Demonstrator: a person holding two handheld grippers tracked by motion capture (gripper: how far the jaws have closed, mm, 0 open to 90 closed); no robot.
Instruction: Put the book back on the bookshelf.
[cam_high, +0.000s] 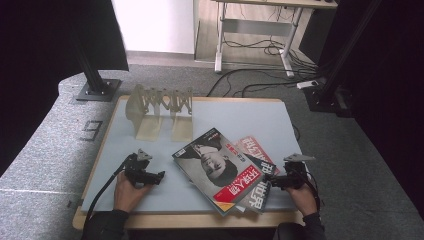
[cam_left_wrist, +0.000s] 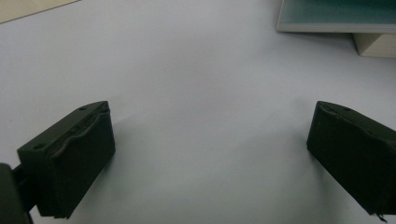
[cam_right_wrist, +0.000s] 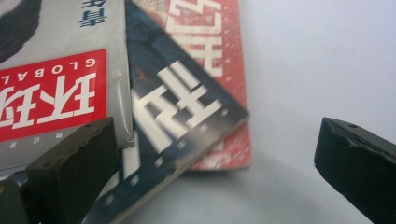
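A stack of three magazines (cam_high: 222, 170) lies askew on the front right of the grey mat (cam_high: 240, 117). On top is a grey cover with a red title band (cam_right_wrist: 51, 93), under it a dark cover with white characters (cam_right_wrist: 182, 107), and at the bottom a red one (cam_right_wrist: 224, 46). My right gripper (cam_high: 274, 181) rests at the stack's right edge and is open (cam_right_wrist: 215, 123). Its left jaw is over the top cover's corner and its right jaw over bare mat. My left gripper (cam_high: 158, 175) is open (cam_left_wrist: 212, 109) over bare mat, left of the stack, holding nothing.
A beige zigzag rack (cam_high: 159, 107) stands at the back left of the mat; its foot seems to be the pale block (cam_left_wrist: 373, 44) beyond my left jaws. The table's wooden rim (cam_high: 95, 165) runs along the left. Cables and a desk frame (cam_high: 252, 47) lie on the floor beyond.
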